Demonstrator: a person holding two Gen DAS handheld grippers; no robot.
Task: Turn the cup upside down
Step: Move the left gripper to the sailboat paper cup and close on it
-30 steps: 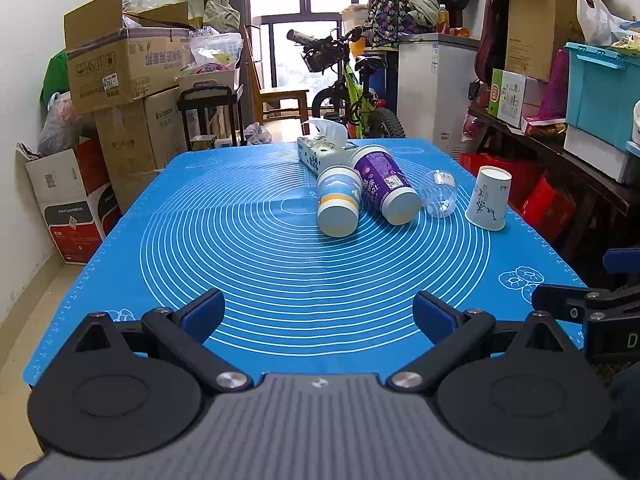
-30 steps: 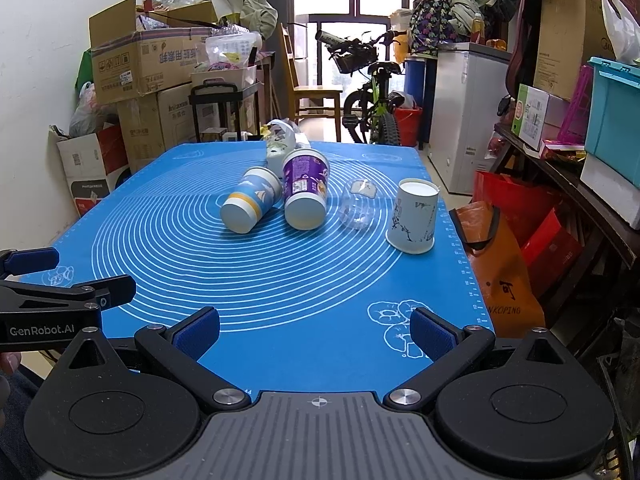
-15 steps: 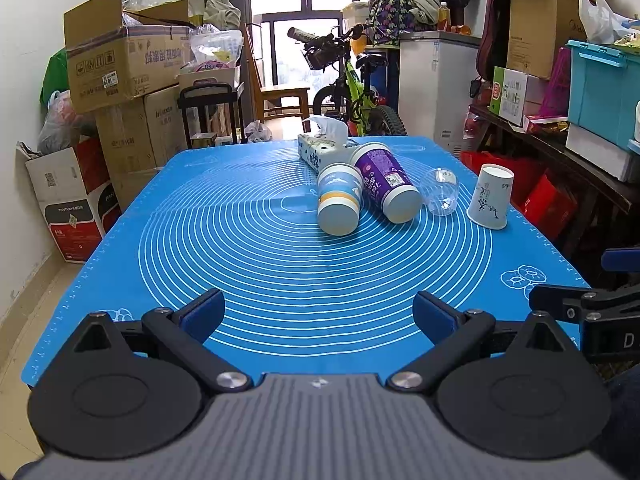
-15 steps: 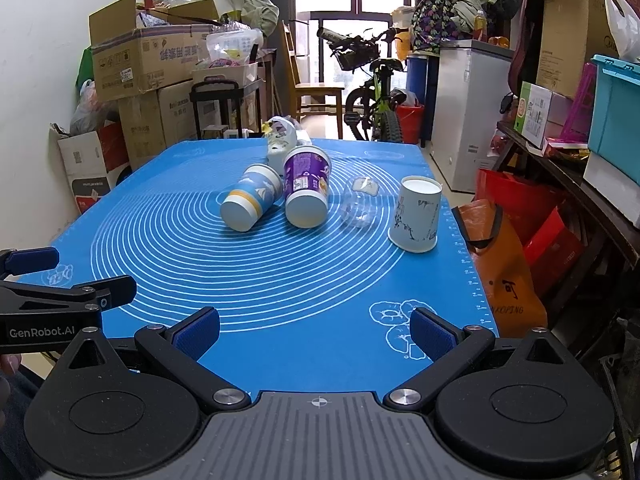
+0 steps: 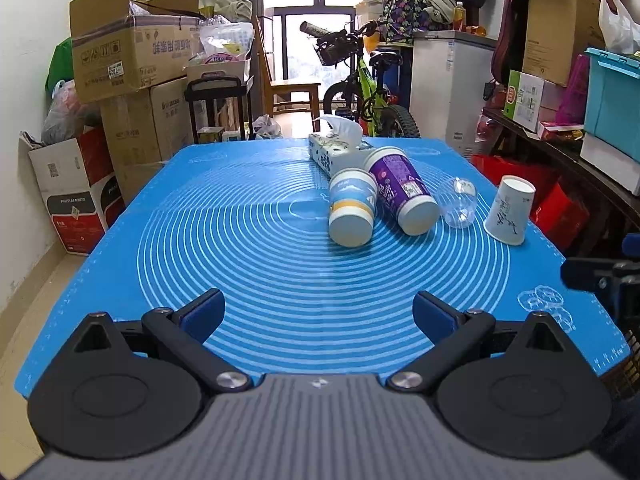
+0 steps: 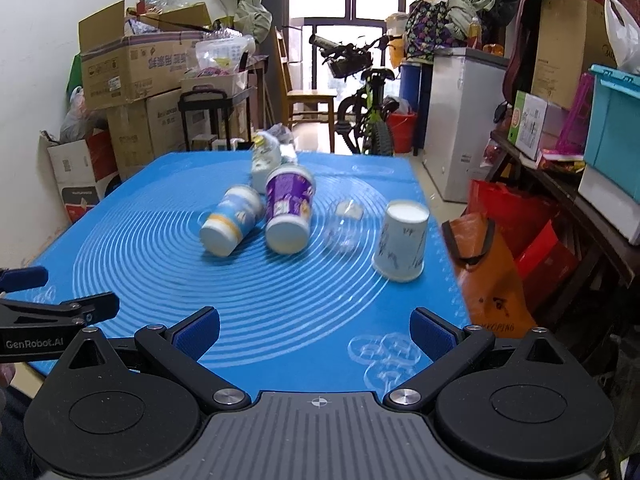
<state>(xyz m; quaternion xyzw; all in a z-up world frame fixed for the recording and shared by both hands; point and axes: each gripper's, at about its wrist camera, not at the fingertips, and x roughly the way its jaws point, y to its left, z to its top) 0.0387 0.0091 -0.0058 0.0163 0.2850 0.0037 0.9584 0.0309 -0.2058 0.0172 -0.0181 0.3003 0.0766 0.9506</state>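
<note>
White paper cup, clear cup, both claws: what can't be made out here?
- White paper cup: printed pattern too small and blurred in both views.
- Clear plastic cup: right wrist view blurs its outline, so mouth direction is unclear.
- Tissue box: near end hidden by lying purple cup.
- Both claws open, empty.

White paper cup (image 6: 401,240) with dark drawings: upside down, rim on mat, slightly tilted; far ahead of right gripper (image 6: 316,330), slightly to right.
</note>
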